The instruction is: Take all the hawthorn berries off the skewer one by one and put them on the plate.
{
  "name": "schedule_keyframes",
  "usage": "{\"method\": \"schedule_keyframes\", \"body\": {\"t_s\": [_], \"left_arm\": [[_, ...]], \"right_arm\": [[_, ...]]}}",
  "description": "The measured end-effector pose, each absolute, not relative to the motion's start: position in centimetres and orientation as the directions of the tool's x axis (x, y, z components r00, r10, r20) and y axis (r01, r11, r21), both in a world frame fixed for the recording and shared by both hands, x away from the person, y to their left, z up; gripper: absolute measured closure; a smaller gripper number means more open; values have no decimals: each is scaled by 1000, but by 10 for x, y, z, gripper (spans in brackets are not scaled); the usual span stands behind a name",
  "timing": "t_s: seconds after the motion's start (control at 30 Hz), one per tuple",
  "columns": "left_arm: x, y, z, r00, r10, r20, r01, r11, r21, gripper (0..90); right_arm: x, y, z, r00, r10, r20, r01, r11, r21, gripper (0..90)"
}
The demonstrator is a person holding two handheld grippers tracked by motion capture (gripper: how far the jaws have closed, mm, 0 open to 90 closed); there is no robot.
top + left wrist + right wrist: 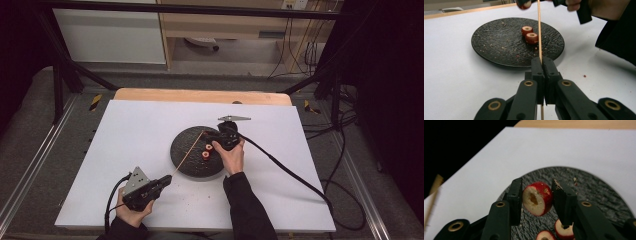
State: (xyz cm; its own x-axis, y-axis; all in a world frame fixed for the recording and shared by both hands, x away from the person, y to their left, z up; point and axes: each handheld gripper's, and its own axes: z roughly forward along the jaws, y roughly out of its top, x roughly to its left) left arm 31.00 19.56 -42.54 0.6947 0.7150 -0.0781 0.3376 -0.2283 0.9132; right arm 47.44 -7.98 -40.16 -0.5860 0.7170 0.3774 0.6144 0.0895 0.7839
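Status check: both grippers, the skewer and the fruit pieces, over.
Left gripper shut on skewer. Right gripper shut on cored red piece, above plate. Two more pieces on plate. Nothing in the way.

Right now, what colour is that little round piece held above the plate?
The piece has red skin and a pale cream cut face with a hole through it; the right gripper view shows it best.

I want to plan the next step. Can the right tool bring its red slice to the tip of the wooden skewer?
Probably yes. The right tool grips the red slice above the black plate, and the skewer, clamped in the left tool, points towards it with nothing between.
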Motion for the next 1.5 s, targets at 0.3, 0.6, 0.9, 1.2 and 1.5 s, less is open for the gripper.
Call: {"method": "schedule_keyframes", "body": {"t_s": [0.3, 0.6, 0.9, 1.2, 1.5], "left_arm": [[311, 195, -426, 695, 715, -79, 341, -231, 911, 884], [312, 195, -427, 691, 718, -84, 351, -232, 907, 884], [314, 193, -426, 689, 720, -84, 359, -239, 902, 884], [318, 191, -423, 690, 718, -92, 379, -250, 891, 883], [324, 186, -417, 691, 717, -88, 392, -270, 879, 884]], "right_arm": [[475, -65, -434, -591, 718, 367, 641, 143, 754, 623], [472, -64, -437, -612, 717, 333, 627, 182, 758, 540], [453, -90, -413, -638, 715, 286, 568, 186, 802, 342], [427, -131, -411, -671, 705, 229, 532, 243, 811, 90], [402, -174, -422, -662, 729, 175, 521, 279, 807, 16]]}}
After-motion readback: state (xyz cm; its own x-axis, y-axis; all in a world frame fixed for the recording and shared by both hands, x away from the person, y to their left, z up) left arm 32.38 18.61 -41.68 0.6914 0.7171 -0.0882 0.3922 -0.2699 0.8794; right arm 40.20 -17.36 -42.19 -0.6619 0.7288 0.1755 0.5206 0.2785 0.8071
